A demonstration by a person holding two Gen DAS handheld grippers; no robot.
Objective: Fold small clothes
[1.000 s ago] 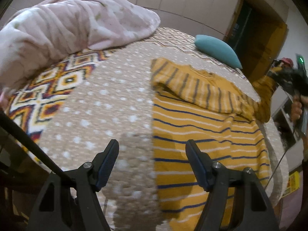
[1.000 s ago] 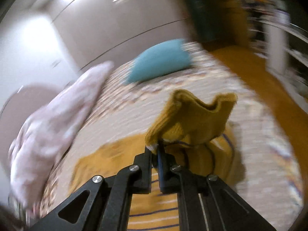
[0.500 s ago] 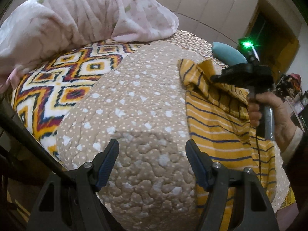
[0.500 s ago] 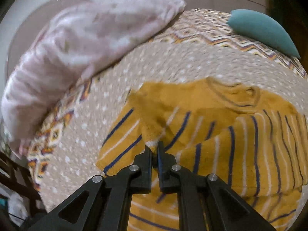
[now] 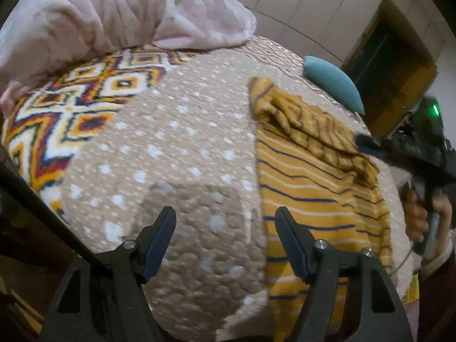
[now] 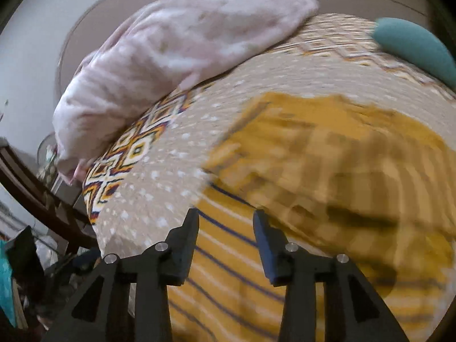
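A bed fills most of both views, covered with a beige quilt with small white dots. Under it, toward the left edge of the bed, lies a blanket with diamond patterns in orange, dark red and white. A crumpled pale pink duvet is heaped at the far left corner. A teal pillow rests near the far right edge. Behind the bed stands a wall of pale panelled wardrobe doors, with one ceiling light reflected. To the right there is a dark doorway with a wooden frame. In the right wrist view, dark wooden furniture stands beside the bed.
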